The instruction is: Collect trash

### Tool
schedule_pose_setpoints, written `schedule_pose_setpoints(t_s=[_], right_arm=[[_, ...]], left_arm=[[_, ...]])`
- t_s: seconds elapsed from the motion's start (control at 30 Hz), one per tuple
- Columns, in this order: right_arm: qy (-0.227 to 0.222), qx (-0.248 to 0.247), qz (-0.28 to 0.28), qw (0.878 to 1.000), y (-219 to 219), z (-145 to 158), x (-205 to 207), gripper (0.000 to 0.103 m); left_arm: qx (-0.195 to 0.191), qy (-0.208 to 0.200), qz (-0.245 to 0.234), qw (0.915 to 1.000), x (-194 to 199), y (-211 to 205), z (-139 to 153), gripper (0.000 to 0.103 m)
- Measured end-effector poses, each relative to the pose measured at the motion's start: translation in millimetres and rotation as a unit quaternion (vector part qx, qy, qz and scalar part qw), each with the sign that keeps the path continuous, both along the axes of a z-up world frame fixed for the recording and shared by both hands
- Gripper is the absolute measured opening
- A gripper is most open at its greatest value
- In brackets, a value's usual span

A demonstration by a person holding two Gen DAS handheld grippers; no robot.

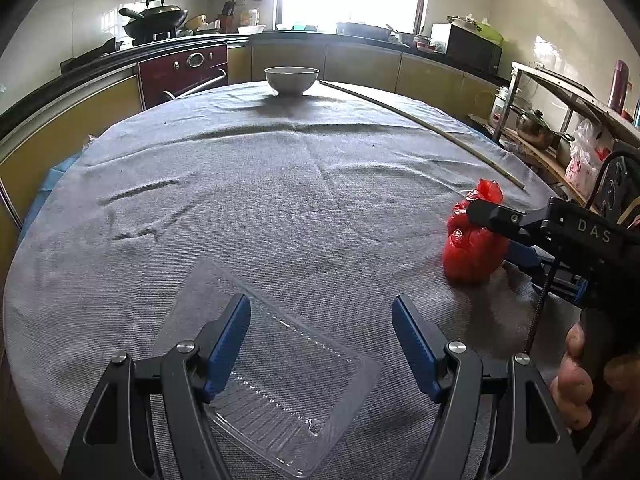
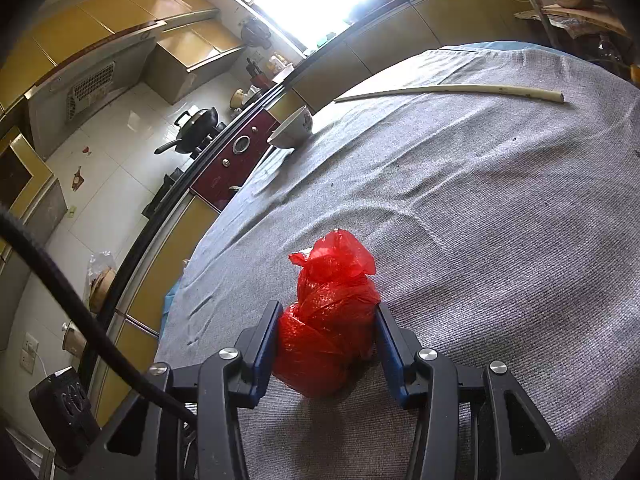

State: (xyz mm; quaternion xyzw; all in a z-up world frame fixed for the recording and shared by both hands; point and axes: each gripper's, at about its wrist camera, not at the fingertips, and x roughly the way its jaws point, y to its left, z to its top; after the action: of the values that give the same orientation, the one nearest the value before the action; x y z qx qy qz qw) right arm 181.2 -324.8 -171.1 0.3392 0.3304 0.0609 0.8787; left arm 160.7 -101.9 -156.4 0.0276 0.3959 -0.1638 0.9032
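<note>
**Bagging the red trash**

Closing my right gripper on the red bag, near right on the table; pads touch both sides, w/ bag upright for a grab. Left gripper gapes wide, empty, over clear tray.

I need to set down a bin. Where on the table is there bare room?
The widest bare cloth lies mid-table, between the white bowl, the long stick and the clear tray. The left side is bare too. The near right is crowded by the red bag and right gripper.
</note>
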Motion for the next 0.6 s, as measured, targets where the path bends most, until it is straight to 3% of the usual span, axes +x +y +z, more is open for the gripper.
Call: schedule_pose_setpoints(t_s=[0.6], right_arm=[[-0.004,0.003,0.001,1.000,-0.9,2.4,-1.6,0.050]], left_arm=[[0.019,0.000,-0.003,0.9998,-0.4,-4.6,-1.6,0.075]])
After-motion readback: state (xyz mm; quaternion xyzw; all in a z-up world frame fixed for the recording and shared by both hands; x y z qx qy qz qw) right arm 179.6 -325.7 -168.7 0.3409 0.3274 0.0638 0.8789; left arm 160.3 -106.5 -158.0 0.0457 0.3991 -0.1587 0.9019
